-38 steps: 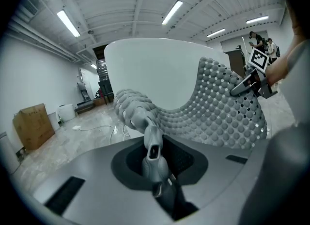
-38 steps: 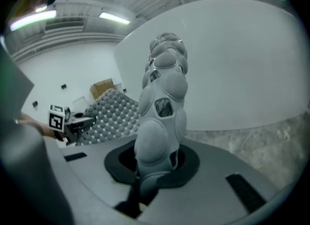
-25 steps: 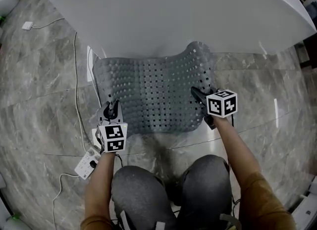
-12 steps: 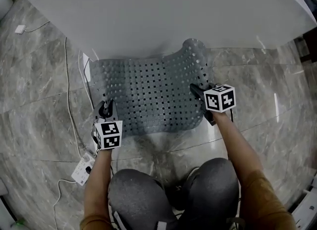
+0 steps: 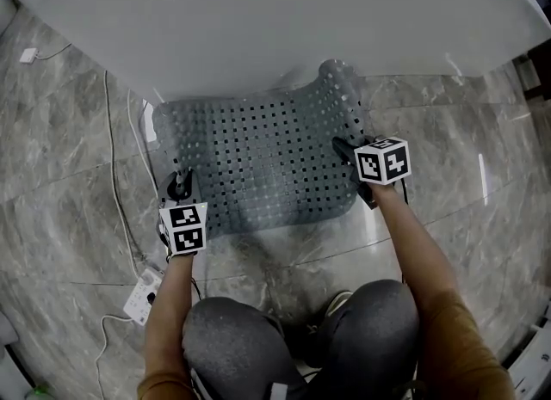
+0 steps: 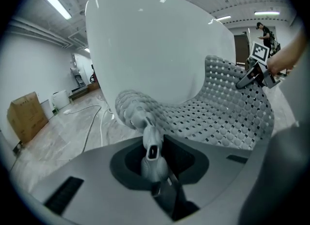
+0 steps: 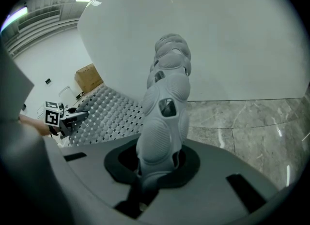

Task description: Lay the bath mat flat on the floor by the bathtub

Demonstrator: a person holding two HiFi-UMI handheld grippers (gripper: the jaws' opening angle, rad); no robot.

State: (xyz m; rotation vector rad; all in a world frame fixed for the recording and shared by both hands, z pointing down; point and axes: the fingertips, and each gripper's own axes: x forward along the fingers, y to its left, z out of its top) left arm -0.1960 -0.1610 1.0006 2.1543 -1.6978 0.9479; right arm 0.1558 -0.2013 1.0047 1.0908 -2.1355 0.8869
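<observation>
We find the bath mat [image 5: 258,166] on the floor [image 5: 482,218] directly before the bathtub [image 5: 275,20], its far right corner leaning up against the tub. The left gripper [image 5: 179,185] sits at the mat's near left corner and the right gripper [image 5: 343,149] at its right edge. A power strip [image 5: 143,292] lies further left.

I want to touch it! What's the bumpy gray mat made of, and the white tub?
The bath mat looks like soft rubber or silicone, matte gray: its edges curl. The bathtub looks hard, smooth white with a soft sheen, maybe acrylic or ceramic.
</observation>
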